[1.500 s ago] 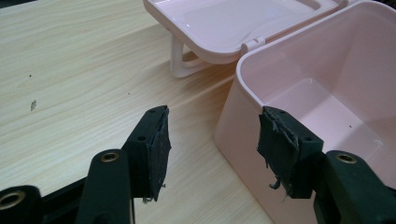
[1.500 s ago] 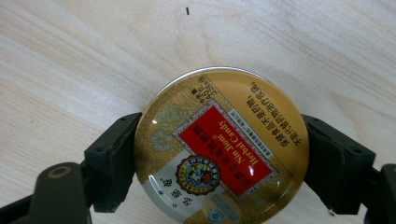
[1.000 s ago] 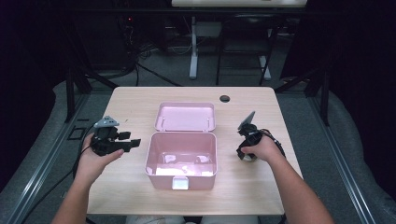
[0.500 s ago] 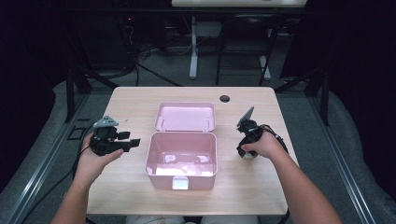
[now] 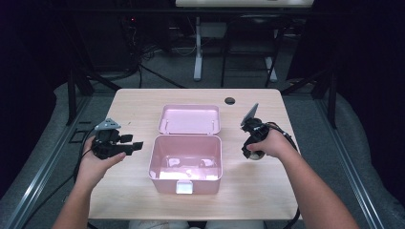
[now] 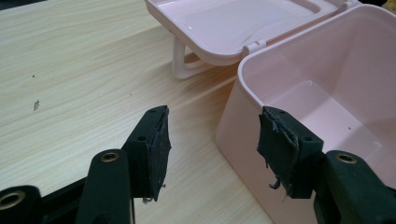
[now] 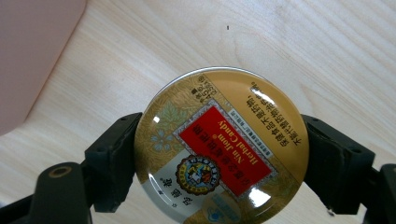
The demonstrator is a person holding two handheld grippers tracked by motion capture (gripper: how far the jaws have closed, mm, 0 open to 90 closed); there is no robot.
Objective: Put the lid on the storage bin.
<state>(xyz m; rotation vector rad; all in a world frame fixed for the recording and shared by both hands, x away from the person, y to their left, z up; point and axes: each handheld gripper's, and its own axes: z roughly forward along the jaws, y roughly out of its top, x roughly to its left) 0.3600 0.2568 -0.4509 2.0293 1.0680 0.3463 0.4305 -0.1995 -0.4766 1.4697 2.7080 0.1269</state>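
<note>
The round candy tin (image 7: 220, 148) sat clamped by its rim in the right tool (image 7: 219, 163), low over the tabletop (image 5: 267, 186) just right of the open pink box (image 5: 186, 164). It looked stiff, light and glossy, likely slippery, so holding it edge to edge seemed wise. Its underside was hidden. The left tool (image 6: 212, 154) stood apart, empty, beside the box's wall.
</note>
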